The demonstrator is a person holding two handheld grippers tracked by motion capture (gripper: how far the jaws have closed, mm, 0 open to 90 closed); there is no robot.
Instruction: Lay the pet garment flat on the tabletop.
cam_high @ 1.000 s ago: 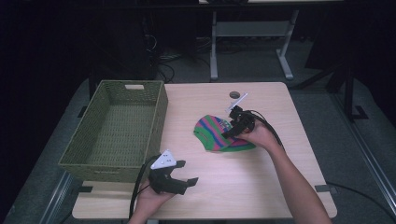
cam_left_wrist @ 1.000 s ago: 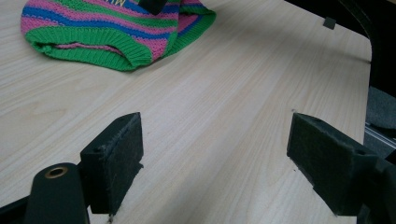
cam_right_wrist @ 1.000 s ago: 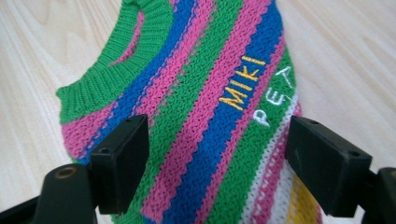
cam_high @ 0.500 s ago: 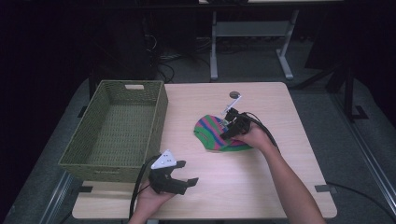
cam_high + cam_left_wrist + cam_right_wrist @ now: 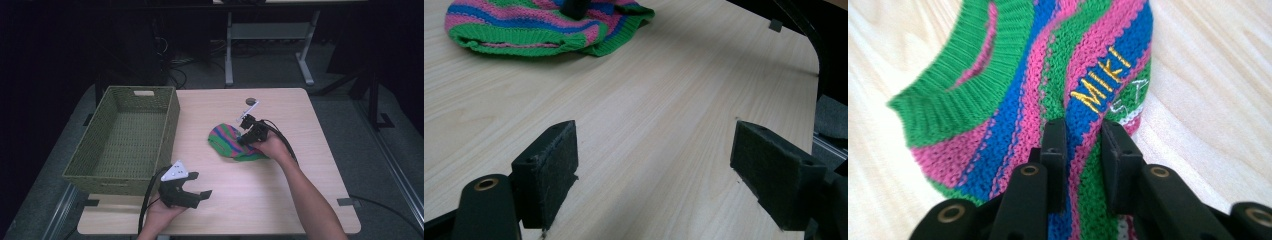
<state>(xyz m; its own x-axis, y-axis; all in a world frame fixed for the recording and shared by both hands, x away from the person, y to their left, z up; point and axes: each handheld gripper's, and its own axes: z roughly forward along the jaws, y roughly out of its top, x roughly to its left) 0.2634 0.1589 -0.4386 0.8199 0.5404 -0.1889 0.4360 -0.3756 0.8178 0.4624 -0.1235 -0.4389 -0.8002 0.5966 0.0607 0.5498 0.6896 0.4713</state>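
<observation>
The person's right forearm reached forward, its hand holding the black two-jaw right gripper tipped downward. Its jaws had just been closing and now pinched a fold of striped knitted cloth. The left hand held the black left gripper low and level, jaws spread wide with nothing between.

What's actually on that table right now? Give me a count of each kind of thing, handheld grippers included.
Striped knitted hat: 1
Green woven basket: 1
Small dark round disc near the far edge: 1
Handheld grippers: 2, the left gripper with open jaws, the right gripper pinching a fold of the hat, its jaws having just been closing
Total: 5
</observation>
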